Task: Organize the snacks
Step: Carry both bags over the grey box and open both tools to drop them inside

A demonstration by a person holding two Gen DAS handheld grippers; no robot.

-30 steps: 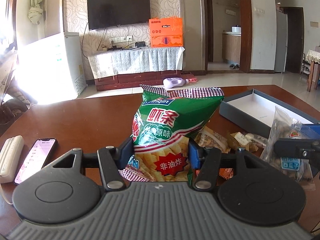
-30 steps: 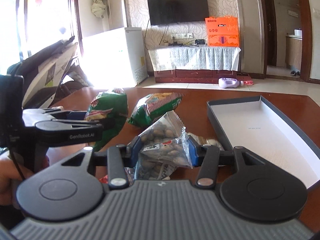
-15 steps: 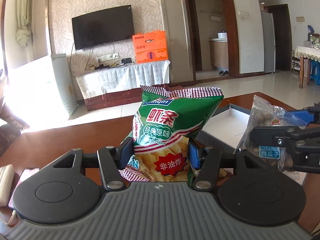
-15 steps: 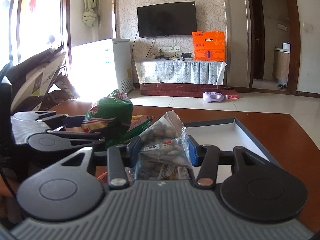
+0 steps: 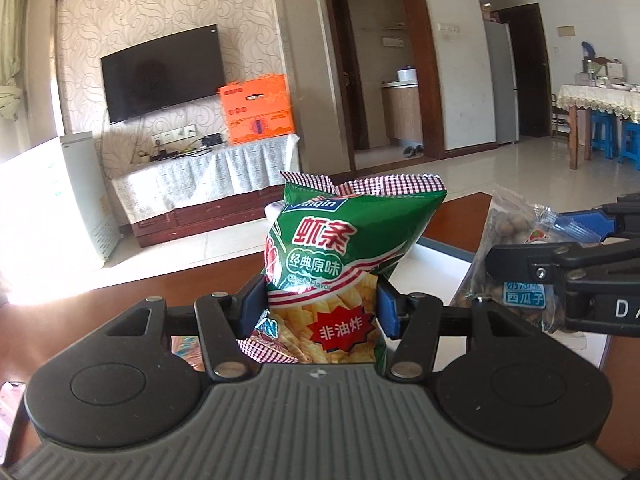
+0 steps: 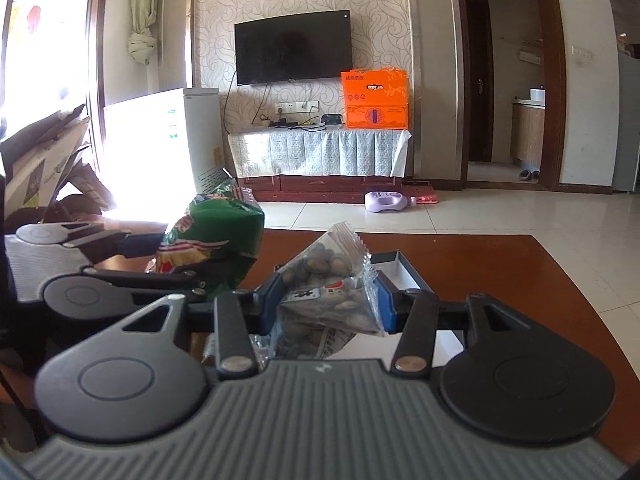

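Table: big reddish-brown glossy wooden table (image 6: 520, 280), everything is going on over it.
Box: shallow dark grey cardboard box with a white inside (image 6: 404, 270), lying open on the table right under and past the right gripper; in the left view a white corner of it peeks out behind the chip bag (image 5: 436, 264).
Chip bag: puffy green foil shrimp-chip bag with a red-and-white checked top seal (image 5: 340, 264), red Chinese lettering, a red starburst near the bottom, chips printed on the front. Standing upright, off the table, slightly crumpled at the top.
Left gripper: black two-finger left gripper with blue pads (image 5: 321, 305), clamped on the lower part of the chip bag, one pad pressing each side. From the right view it sits to the left, bag held up beside the nut packet (image 6: 212, 240).
Nut packet: small clear plastic packet of brown nuts with a crimped edge and a blue label (image 6: 332, 292), tilted, top corner pointing up.
Right gripper: black right gripper with blue pads (image 6: 326, 306), squeezed onto the nut packet, over the box's near end.
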